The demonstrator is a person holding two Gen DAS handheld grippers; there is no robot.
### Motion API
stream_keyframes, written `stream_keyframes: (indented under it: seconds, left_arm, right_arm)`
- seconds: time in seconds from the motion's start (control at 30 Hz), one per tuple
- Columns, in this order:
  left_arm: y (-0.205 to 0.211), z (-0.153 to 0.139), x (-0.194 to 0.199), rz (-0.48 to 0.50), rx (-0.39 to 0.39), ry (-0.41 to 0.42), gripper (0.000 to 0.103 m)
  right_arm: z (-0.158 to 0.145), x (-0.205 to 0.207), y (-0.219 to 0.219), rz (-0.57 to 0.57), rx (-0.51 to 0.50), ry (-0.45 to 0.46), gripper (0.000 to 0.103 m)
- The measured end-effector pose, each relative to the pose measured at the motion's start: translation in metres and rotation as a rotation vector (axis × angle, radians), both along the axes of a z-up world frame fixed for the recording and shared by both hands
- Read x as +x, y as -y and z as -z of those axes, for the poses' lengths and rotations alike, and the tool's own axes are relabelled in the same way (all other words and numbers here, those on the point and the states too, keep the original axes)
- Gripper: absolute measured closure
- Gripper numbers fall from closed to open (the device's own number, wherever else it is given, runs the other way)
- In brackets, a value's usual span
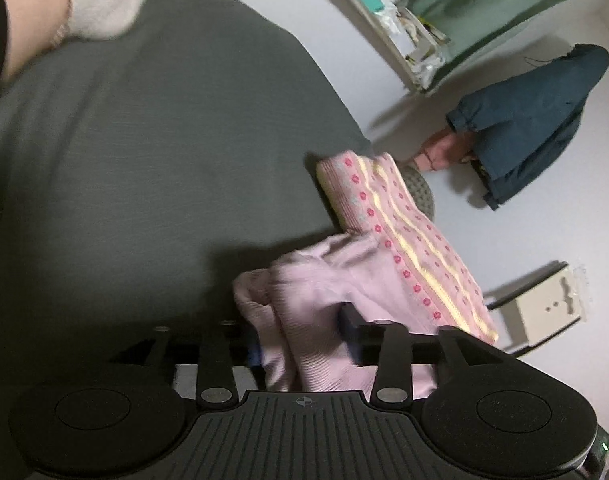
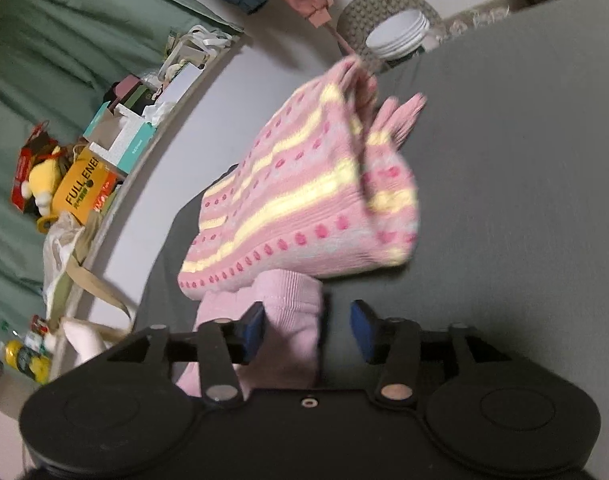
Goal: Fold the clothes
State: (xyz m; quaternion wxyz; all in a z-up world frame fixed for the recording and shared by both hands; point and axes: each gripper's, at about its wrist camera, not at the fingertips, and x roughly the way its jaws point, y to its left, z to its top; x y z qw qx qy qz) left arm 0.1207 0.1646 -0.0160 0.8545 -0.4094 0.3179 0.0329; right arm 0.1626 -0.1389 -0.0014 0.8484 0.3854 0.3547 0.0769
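The pink knitted sweater (image 2: 304,184) is judged soft, light and floppy, best taken at a ribbed hem or cuff. It is held lifted above the grey surface (image 1: 144,160), draped forward from both tools. The left hand-held gripper (image 1: 304,340) is clenched on its plain pink part; the right hand-held gripper (image 2: 308,328) stands released, with fabric against one pad.
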Motion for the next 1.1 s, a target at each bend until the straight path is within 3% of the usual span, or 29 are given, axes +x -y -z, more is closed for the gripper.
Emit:
stream_keyframes:
  seconds: [0.03, 0.07, 0.1, 0.23, 0.3, 0.4, 0.47, 0.53, 0.67, 0.8, 0.9, 0.97, 1.1]
  left_arm:
    - [0.000, -0.005, -0.005, -0.015, 0.032, 0.000, 0.036]
    - [0.001, -0.011, -0.010, -0.036, 0.075, 0.002, 0.020]
    - [0.003, -0.017, -0.015, -0.054, 0.116, 0.010, 0.011]
    - [0.009, -0.036, -0.034, -0.053, 0.226, 0.073, 0.010]
    - [0.013, -0.043, -0.043, -0.030, 0.261, 0.087, 0.010]
    - [0.025, -0.050, -0.058, 0.007, 0.332, 0.074, 0.010]
    - [0.038, -0.050, -0.063, 0.050, 0.382, 0.051, 0.010]
    - [0.050, -0.048, -0.066, 0.086, 0.433, 0.031, 0.010]
    - [0.062, -0.045, -0.067, 0.137, 0.507, -0.013, 0.010]
    - [0.047, -0.045, -0.067, 0.065, 0.466, -0.070, 0.010]
    - [0.030, -0.044, -0.067, 0.023, 0.377, -0.102, 0.010]
    - [0.020, -0.043, -0.069, -0.009, 0.336, -0.128, 0.010]
    - [0.007, -0.041, -0.076, -0.078, 0.285, -0.139, 0.010]
  right_arm:
    - [-0.002, -0.008, 0.004, 0.004, -0.008, 0.007, 0.054]
    - [-0.003, -0.017, 0.009, 0.010, -0.015, 0.014, 0.051]
    - [-0.004, -0.026, 0.013, 0.011, -0.017, 0.024, 0.049]
    - [-0.010, -0.057, 0.023, 0.006, 0.014, 0.106, 0.038]
    - [-0.015, -0.064, 0.020, -0.003, -0.007, 0.133, 0.037]
    - [-0.026, -0.058, 0.006, -0.043, -0.051, 0.165, 0.037]
    - [-0.037, -0.042, -0.008, -0.085, -0.022, 0.187, 0.037]
    - [-0.051, -0.017, -0.028, -0.128, -0.012, 0.176, 0.043]
    - [-0.062, 0.040, -0.075, -0.205, -0.035, 0.039, 0.058]
    - [-0.056, 0.084, -0.114, -0.238, -0.092, -0.060, 0.062]
    - [-0.042, 0.105, -0.135, -0.238, -0.163, -0.154, 0.076]
    - [-0.029, 0.109, -0.143, -0.232, -0.204, -0.208, 0.095]
    - [-0.022, 0.117, -0.154, -0.268, -0.140, -0.168, 0.095]
